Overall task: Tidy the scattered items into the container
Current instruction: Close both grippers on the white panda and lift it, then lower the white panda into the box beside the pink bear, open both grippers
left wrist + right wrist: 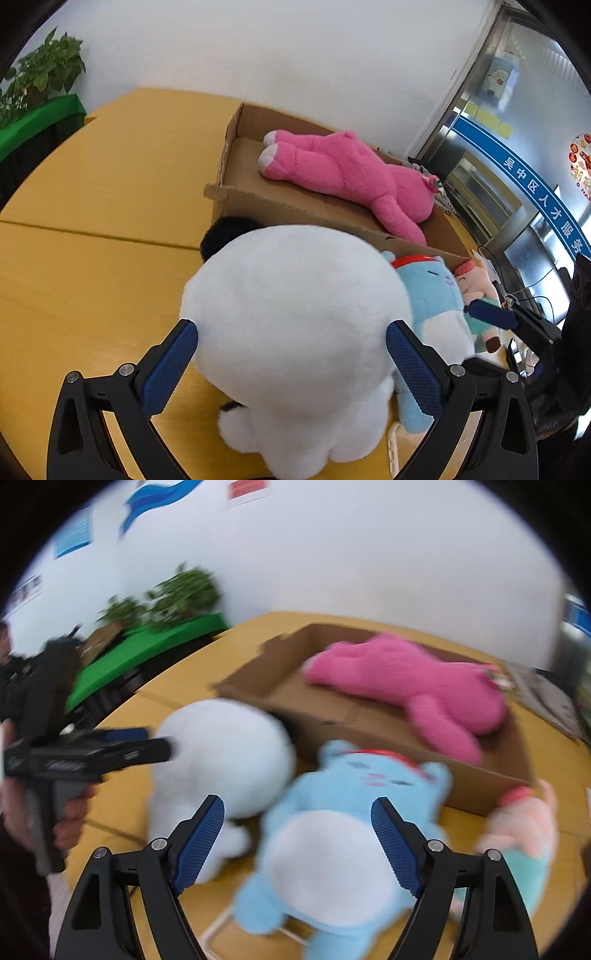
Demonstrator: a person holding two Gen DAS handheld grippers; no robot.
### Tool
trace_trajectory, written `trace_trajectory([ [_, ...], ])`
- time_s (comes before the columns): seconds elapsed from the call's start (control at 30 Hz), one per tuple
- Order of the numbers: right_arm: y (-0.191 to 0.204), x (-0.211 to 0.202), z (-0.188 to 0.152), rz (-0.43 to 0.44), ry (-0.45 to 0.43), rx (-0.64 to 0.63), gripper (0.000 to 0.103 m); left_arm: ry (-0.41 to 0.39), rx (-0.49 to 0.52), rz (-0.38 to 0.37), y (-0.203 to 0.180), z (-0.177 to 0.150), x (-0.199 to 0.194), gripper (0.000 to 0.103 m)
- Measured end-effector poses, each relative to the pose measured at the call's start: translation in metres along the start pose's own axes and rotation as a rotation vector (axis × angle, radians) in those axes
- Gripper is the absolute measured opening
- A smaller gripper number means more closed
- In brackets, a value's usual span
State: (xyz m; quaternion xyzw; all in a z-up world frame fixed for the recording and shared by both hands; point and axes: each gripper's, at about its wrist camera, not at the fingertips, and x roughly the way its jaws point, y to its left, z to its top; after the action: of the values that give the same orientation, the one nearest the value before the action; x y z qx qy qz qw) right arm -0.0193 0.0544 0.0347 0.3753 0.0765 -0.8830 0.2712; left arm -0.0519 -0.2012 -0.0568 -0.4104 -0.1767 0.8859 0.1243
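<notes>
A big white plush (291, 317) with a black ear sits on the yellow table in front of the cardboard box (236, 147). My left gripper (291, 362) is open, its blue pads on either side of the white plush; I cannot tell if they touch it. A pink plush (354, 177) lies inside the box. A light blue plush (332, 830) lies next to the white plush (221, 753). My right gripper (299, 842) is open, its jaws straddling the blue plush. The view is blurred. The left gripper (110, 753) shows at the left there.
A small pink-and-teal plush (524, 834) lies to the right of the blue one, by the box corner (517, 775). Potted plants (44, 74) on a green cloth stand beyond the table's far left. Cables and dark gear (535, 317) lie at the right.
</notes>
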Motion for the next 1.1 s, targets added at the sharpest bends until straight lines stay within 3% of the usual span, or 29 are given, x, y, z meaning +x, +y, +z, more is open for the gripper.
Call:
trace_trajectory([
  [0.1, 0.025, 0.035, 0.001, 0.096, 0.056, -0.057, 0.082, 0.017, -0.037, -0.103, 0.018, 0.001, 0.008, 0.103],
  [0.23, 0.037, 0.069, 0.011, 0.066, 0.066, -0.086, 0.083, 0.042, 0.001, -0.121, 0.021, 0.0, 0.009, 0.103],
  [0.37, 0.029, 0.089, 0.018, 0.138, 0.081, -0.035, 0.096, 0.055, -0.02, -0.157, 0.032, 0.0, 0.01, 0.099],
  [0.47, 0.034, 0.091, 0.015, 0.17, 0.057, -0.042, 0.099, 0.052, -0.02, -0.189, 0.034, -0.001, 0.009, 0.093],
  [0.53, 0.036, 0.09, 0.014, 0.176, 0.044, -0.037, 0.095, 0.044, -0.018, -0.194, 0.031, -0.003, 0.005, 0.086],
  [0.6, 0.035, 0.085, 0.012, 0.19, 0.023, -0.026, 0.084, 0.03, -0.008, -0.18, 0.026, -0.005, -0.003, 0.08],
  [0.73, 0.036, 0.059, 0.015, 0.207, -0.067, -0.038, 0.076, -0.041, 0.026, -0.165, 0.005, 0.002, -0.034, 0.079],
  [0.83, 0.034, 0.03, 0.032, 0.202, -0.166, -0.039, 0.076, -0.118, 0.075, -0.182, -0.016, 0.026, -0.061, 0.079],
  [0.93, 0.022, -0.001, 0.062, 0.179, -0.274, -0.035, 0.076, -0.183, 0.166, -0.177, -0.044, 0.071, -0.072, 0.079],
  [1.1, -0.015, -0.004, 0.122, 0.115, -0.357, -0.029, 0.076, -0.192, 0.257, -0.186, -0.066, 0.159, -0.05, 0.08],
])
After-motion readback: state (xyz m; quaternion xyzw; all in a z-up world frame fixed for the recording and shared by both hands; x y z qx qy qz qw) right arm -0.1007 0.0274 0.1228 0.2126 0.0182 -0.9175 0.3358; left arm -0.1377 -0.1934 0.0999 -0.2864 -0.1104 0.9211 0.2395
